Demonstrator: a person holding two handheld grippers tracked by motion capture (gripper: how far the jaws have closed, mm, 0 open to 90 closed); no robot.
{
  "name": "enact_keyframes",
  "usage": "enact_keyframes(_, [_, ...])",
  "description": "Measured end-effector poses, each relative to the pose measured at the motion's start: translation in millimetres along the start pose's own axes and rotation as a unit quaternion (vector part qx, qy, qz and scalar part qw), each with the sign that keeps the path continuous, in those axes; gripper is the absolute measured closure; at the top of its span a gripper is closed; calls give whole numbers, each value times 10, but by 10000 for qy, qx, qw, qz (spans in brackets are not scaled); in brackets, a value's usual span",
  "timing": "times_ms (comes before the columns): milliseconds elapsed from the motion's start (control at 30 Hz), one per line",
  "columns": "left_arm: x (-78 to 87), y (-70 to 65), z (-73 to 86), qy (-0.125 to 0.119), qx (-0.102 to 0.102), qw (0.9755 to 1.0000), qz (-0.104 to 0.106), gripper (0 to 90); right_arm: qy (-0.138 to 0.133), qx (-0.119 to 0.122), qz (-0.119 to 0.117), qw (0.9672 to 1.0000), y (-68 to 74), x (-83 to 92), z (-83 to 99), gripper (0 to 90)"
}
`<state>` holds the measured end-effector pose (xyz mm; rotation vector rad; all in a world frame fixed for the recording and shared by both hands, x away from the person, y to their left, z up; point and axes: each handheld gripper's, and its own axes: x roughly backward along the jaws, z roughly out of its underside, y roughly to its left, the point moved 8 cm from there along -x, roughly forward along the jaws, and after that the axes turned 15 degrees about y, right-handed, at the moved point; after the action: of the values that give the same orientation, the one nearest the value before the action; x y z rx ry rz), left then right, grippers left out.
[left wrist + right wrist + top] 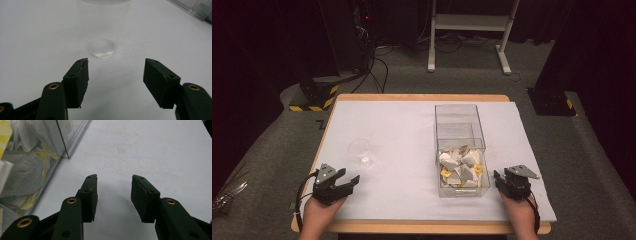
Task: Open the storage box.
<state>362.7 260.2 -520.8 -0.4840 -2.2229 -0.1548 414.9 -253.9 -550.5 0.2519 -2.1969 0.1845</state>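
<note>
Left gripper [116, 63] jaws apart, empty (right gripper [114, 180] too); off-centre approach could topple the clear plastic cup [102, 46].

The left gripper [116, 62] hovers with jaws apart over the white table [37, 37], a clear plastic cup [102, 32] (upright) just ahead.

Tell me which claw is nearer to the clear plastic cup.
Left. The left claw sits just in front of the clear plastic cup, open and aimed at it. The right claw is across the table, beside the clear box.
</note>
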Motion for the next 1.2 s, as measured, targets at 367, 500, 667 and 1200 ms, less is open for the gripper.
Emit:
enact_keyframes(367, [100,-463,-214,-205,-357,9977,546,382,30,51,5,10000,-2,-7,0,564])
enact_keyframes(500, [107,-582,-305,-261,-432,9963,700,383,45,-3,-18,10000,1,-6,3,563])
enact_keyframes(667, [102,-768,-460,-269,-653,9945,773,383,27,-13,-25,10000,2,-4,3,562])
enact_keyframes(1200, [21,-1337,-839,-351,-1123,9871,1087,380,55,-27,-39,10000,2,-9,4,561])
